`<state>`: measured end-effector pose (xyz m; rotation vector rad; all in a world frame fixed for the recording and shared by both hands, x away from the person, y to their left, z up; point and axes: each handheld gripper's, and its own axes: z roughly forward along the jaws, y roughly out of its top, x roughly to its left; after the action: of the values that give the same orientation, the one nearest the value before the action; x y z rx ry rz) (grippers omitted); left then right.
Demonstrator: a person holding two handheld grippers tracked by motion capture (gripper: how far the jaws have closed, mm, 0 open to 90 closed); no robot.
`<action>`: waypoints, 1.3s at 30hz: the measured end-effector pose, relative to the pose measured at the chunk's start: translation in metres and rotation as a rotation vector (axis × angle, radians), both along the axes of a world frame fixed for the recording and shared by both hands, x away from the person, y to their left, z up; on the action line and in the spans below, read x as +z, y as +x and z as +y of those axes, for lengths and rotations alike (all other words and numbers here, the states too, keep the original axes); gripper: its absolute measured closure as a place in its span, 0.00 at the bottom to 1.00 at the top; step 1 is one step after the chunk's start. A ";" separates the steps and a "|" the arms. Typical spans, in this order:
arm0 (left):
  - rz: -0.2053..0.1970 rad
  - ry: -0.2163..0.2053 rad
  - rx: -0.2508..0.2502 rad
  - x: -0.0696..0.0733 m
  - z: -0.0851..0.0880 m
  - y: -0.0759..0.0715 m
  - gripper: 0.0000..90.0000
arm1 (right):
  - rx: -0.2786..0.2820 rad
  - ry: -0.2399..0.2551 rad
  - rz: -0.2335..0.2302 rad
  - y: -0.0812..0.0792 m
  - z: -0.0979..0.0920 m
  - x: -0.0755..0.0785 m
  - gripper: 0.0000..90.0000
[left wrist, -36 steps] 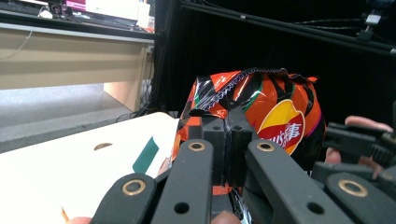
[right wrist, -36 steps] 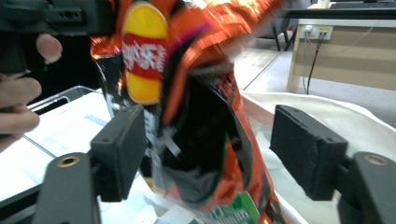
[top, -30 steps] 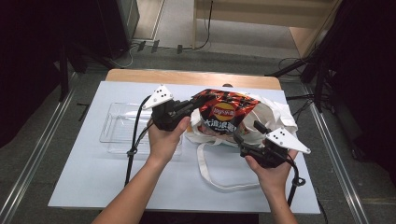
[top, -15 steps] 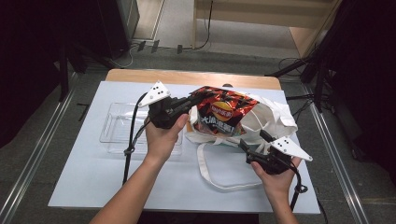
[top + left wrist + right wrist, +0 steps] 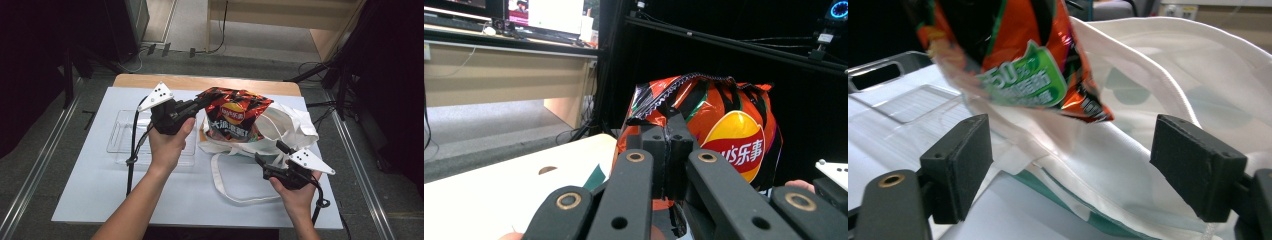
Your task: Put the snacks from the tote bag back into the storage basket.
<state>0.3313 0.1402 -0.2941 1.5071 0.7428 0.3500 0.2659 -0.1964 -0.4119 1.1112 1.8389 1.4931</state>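
An orange, red and black chip bag [image 5: 235, 117] hangs over the mouth of a white tote bag [image 5: 280, 132] on the table. My left gripper [image 5: 205, 101] is shut on the chip bag's crimped top corner [image 5: 664, 107], holding the bag tilted above the tote. In the right gripper view the chip bag's lower end [image 5: 1023, 70] dips at the tote's rim [image 5: 1088, 160]. My right gripper [image 5: 267, 157] stands open just in front of the tote's near edge, nothing between its pads [image 5: 1198, 165].
A clear plastic tray [image 5: 125, 135] lies on the white table sheet [image 5: 90, 200] to the left of the tote. The tote's white strap [image 5: 220, 182] loops across the table toward the near edge. Metal rails run along both sides.
My right gripper has let go of the tote's edge, opened and drawn back toward the near edge. The left gripper has kept hold of the chip bag and lifted it slightly.
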 end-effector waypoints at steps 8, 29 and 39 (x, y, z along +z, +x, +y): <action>-0.014 0.000 0.005 0.012 0.003 -0.002 1.00 | 0.060 -0.001 0.006 -0.010 -0.011 0.002 0.21; -0.043 0.000 0.035 0.025 0.025 -0.013 1.00 | 0.084 -0.025 0.027 -0.019 -0.018 -0.007 0.21; -0.036 -0.045 0.079 0.027 0.053 -0.013 1.00 | 0.081 -0.035 0.032 -0.017 -0.016 -0.009 0.21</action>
<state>0.3183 0.1933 -0.2671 1.4282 0.7785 0.4156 0.2491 -0.2126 -0.4210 1.0615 1.9450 1.4900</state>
